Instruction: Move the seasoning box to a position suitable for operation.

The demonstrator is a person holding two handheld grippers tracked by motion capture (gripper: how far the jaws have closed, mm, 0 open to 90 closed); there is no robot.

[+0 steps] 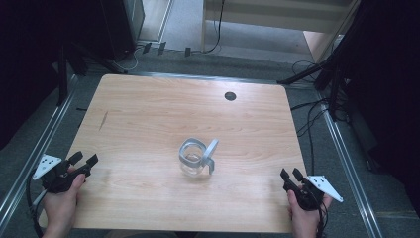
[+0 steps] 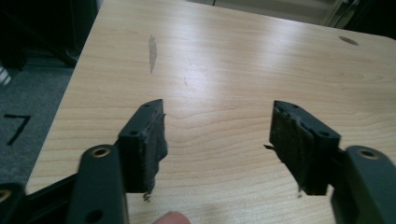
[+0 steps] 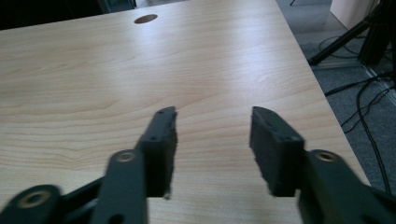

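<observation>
A clear glass jar (image 1: 192, 158) stands near the middle of the wooden table (image 1: 148, 114), with its hinged lid (image 1: 212, 151) tipped open to the right. My left gripper (image 1: 84, 160) rests at the table's left front edge, held in a hand, open with nothing between its pads (image 2: 152, 140). My right gripper (image 1: 291, 174) sits at the right front edge, also hand-held and open, its pads (image 3: 268, 140) bare. Both grippers are well apart from the jar. In the two gripper views, bare wood lies beyond the jaws.
A dark round cable hole (image 1: 230, 96) sits near the table's far edge, also in the right gripper view (image 3: 145, 19). A scuff mark (image 2: 152, 52) marks the left side. Metal rails, cables and black stands (image 1: 337, 74) surround the table on grey floor.
</observation>
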